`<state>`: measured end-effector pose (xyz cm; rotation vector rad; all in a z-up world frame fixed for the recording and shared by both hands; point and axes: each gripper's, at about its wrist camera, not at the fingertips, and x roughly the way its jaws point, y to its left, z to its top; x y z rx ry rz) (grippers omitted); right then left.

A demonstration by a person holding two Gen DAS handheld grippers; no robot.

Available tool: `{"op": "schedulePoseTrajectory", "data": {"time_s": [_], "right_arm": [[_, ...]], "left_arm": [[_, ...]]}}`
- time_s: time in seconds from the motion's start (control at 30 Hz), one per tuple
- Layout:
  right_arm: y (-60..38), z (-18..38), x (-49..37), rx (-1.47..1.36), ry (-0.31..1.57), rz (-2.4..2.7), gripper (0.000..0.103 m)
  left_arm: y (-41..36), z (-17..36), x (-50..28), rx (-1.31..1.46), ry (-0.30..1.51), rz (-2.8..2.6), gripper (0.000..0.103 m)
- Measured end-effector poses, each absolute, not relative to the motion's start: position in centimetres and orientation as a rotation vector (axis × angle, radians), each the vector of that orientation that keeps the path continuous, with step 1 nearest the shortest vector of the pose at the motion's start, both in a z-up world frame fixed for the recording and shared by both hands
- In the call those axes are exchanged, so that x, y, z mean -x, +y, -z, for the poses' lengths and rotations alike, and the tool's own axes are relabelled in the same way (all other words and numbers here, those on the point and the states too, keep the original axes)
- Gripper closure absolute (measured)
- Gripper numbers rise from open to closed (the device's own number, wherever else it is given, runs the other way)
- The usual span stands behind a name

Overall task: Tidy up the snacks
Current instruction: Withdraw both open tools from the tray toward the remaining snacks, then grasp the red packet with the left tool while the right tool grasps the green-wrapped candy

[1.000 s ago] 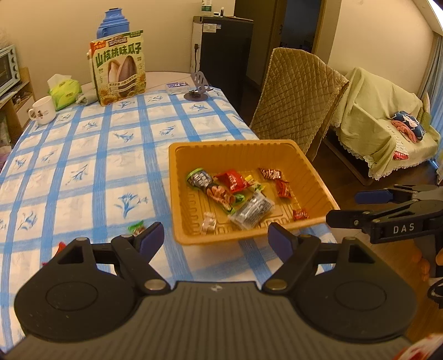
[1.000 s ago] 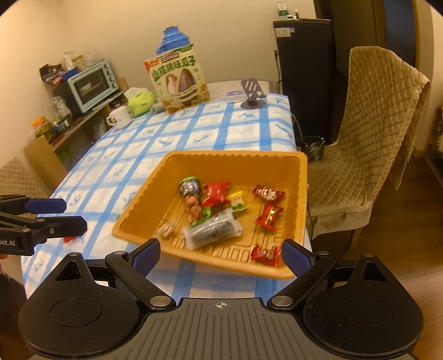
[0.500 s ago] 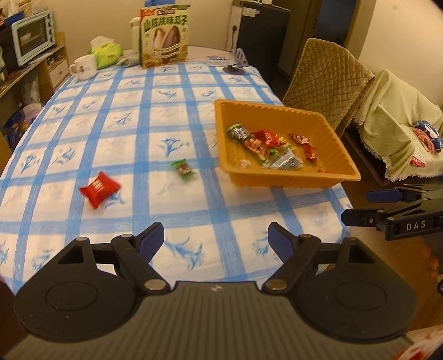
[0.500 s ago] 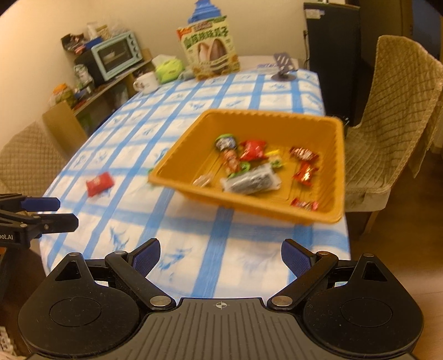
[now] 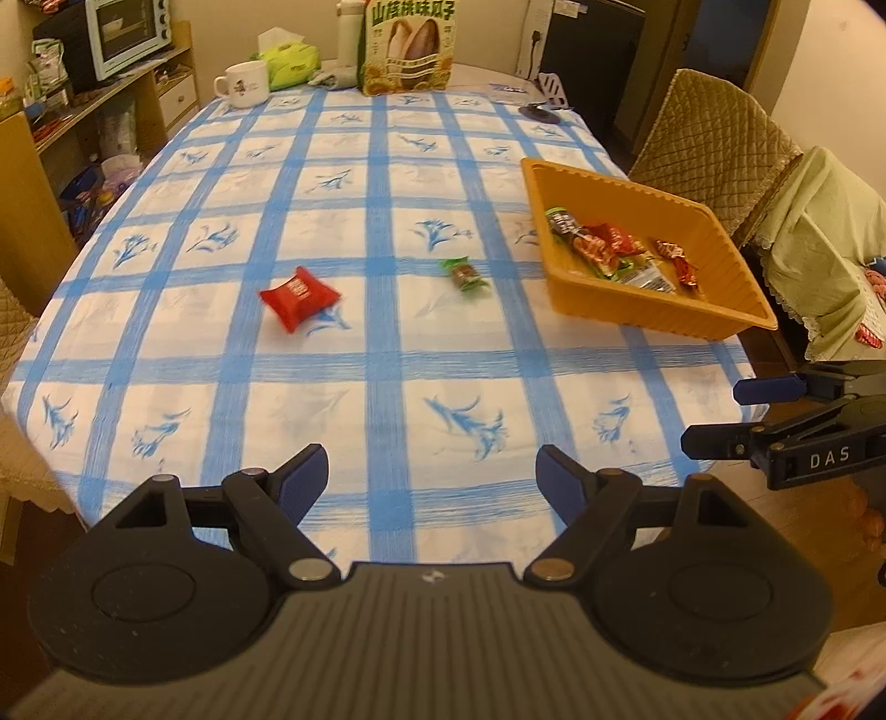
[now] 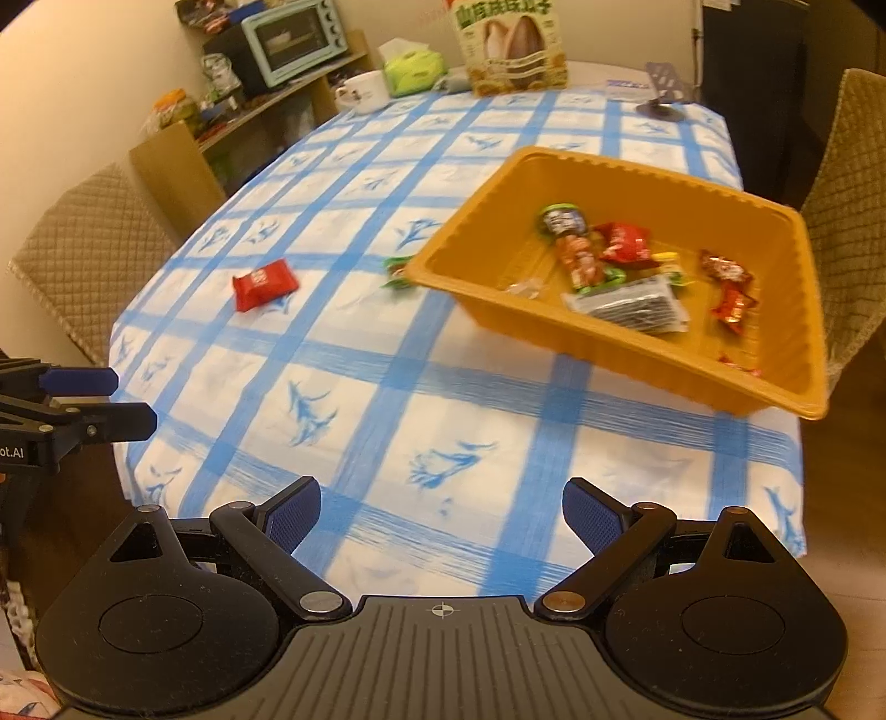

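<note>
An orange tray point(image 5: 653, 318) point(image 6: 626, 363) holding several wrapped snacks sits at the table's right edge. A red snack packet point(image 5: 299, 297) point(image 6: 264, 285) and a small green-wrapped candy point(image 5: 465, 273) point(image 6: 396, 270) lie loose on the blue-checked tablecloth, left of the tray. My left gripper point(image 5: 432, 479) is open and empty over the table's near edge. My right gripper point(image 6: 441, 512) is open and empty, also at the near edge, short of the tray. Each gripper shows at the side of the other's view.
A large seed bag point(image 5: 408, 44), a white mug point(image 5: 242, 83), a green tissue pack point(image 5: 286, 58) and a phone stand point(image 5: 545, 99) stand at the far end. Quilted chairs point(image 5: 714, 144) point(image 6: 88, 249) flank the table. A shelf with a toaster oven point(image 5: 119, 30) is at the left.
Both grippers have pulled back from the tray toward the table's near edge, so the loose red packet and green candy have come into view. Both stay open and empty.
</note>
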<state>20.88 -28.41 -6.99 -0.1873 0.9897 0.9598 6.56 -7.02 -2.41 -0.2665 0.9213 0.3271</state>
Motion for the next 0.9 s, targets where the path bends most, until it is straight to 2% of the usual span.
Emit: {"op": "schedulePoseTrajectory", "data": {"time_s": [0.5, 0.9], "right_arm": [[-21.2, 7.3, -18.2, 0.222, 0.998, -1.016, 0.009], [-16.3, 7.8, -17.8, 0.206, 0.991, -0.997, 0.009]], "left_arm": [[-1.7, 2.7, -3.4, 0.292, 0.932, -0.372, 0.022], [2.2, 3.2, -4.0, 0.249, 0.935, -0.339, 0.022]]}}
